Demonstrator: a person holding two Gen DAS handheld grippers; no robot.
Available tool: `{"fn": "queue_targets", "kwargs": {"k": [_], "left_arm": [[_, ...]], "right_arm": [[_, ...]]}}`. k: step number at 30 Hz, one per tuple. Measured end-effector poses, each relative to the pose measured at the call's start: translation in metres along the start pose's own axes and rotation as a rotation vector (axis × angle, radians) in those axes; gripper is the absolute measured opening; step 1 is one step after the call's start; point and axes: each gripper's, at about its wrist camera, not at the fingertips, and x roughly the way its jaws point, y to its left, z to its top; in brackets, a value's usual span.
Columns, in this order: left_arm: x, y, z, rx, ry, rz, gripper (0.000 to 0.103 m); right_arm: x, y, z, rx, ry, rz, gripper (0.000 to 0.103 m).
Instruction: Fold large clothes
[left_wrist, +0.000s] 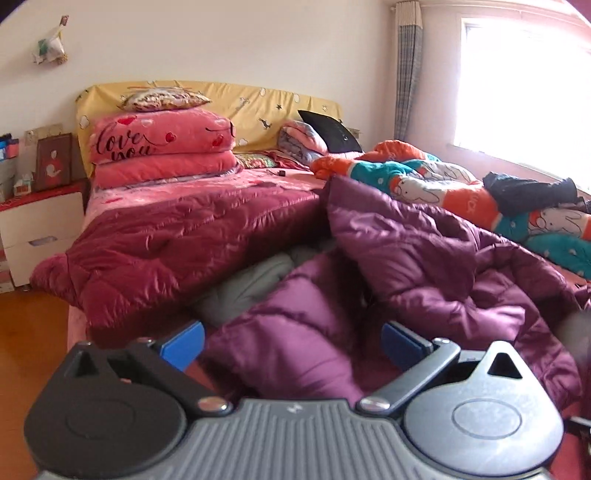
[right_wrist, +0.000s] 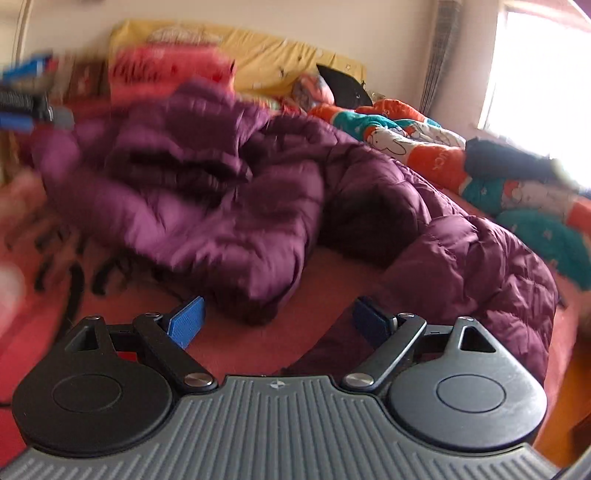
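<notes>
A purple down jacket (right_wrist: 229, 192) lies crumpled across the foot of the bed (right_wrist: 332, 269), beside a dark red quilted coat (left_wrist: 177, 240) that hangs over the bed's left edge above the wooden floor (left_wrist: 33, 339). A bare strip of red bedcover lies before the right gripper (right_wrist: 277, 325). A folded pink blanket (left_wrist: 162, 138) reads "love you". The left gripper (left_wrist: 291, 343) has its blue fingers (left_wrist: 184, 345) spread wide around a jacket fold, seemingly not clamped. The right gripper's fingers stand wide, holding nothing.
</notes>
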Motion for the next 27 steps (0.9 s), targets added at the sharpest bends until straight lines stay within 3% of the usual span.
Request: {"fn": "queue_targets", "kwargs": {"k": [6, 11, 20, 23, 24, 27], "left_arm": [[-0.006, 0.016, -0.01, 0.046, -0.044, -0.109, 0.102], [-0.006, 0.019, -0.018, 0.116, -0.024, -0.19, 0.102], [0.014, 0.005, -0.027, 0.321, -0.008, -0.09, 0.103], [0.021, -0.008, -0.033, 0.437, -0.015, -0.052, 0.103], [0.021, -0.012, -0.035, 0.471, -0.014, -0.053, 0.102], [0.02, -0.016, -0.036, 0.496, -0.01, -0.076, 0.1]], "right_arm": [[0.037, -0.008, 0.02, 0.167, 0.118, -0.029, 0.103], [0.061, -0.021, 0.033, 0.326, 0.148, 0.01, 0.103], [0.107, -0.038, 0.048, 0.695, 0.131, 0.014, 0.103], [0.117, -0.032, 0.045, 0.739, 0.131, 0.015, 0.103], [0.12, -0.028, 0.045, 0.732, 0.128, 0.013, 0.101], [0.12, -0.019, 0.047, 0.707, 0.107, 0.019, 0.068]]}}
